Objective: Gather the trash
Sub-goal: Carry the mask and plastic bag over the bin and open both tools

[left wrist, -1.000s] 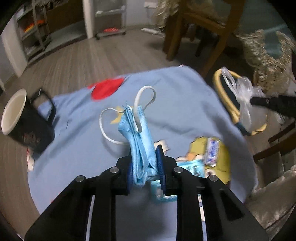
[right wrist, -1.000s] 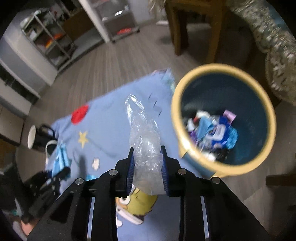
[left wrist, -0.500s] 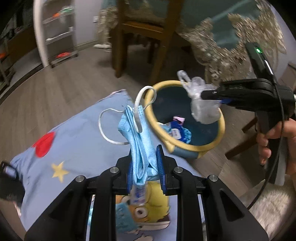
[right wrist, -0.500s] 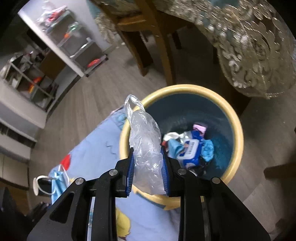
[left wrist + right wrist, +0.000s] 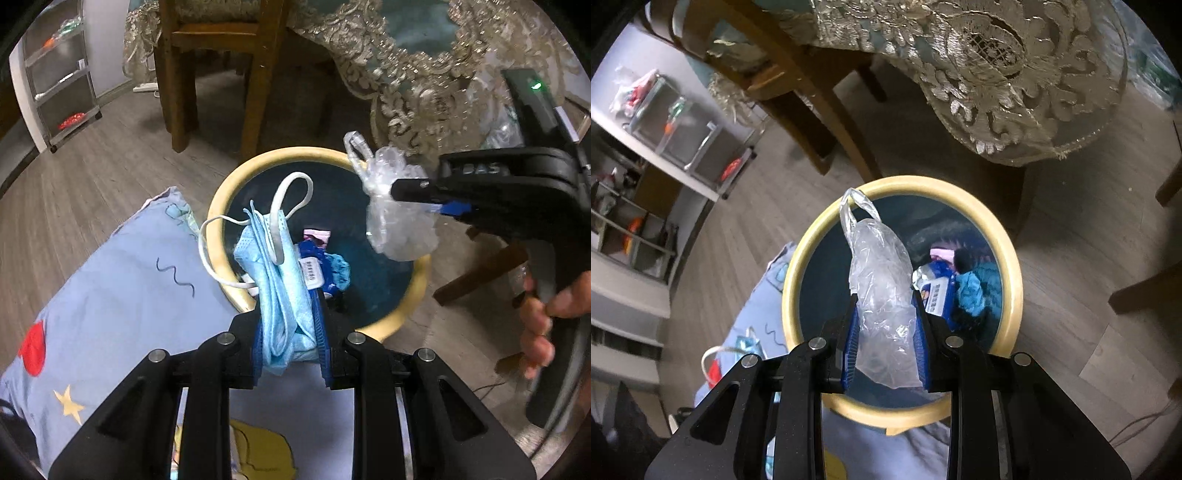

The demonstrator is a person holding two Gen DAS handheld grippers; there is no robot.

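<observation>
My left gripper point(image 5: 290, 325) is shut on a crumpled blue face mask point(image 5: 282, 291) with white ear loops, held at the near rim of a round bin with a yellow rim point(image 5: 221, 206). The bin also shows in the right wrist view point(image 5: 1012, 266), dark blue inside, with several wrappers point(image 5: 942, 291) at the bottom. My right gripper point(image 5: 884, 325) is shut on a clear plastic bag point(image 5: 882, 295) and holds it over the bin's opening. In the left wrist view the right gripper point(image 5: 413, 192) with the bag point(image 5: 399, 218) hangs over the bin's right rim.
A light blue cartoon-print cloth point(image 5: 122, 288) lies on the wood floor, left of the bin. A wooden chair point(image 5: 218, 66) and a table with a lace cloth point(image 5: 997, 66) stand behind the bin. A shelf cart point(image 5: 59, 92) is at far left.
Both grippers have moved from over the cloth toward the bin, each keeping its load. The bag now hangs over the bin's opening and the mask has reached its near rim.
</observation>
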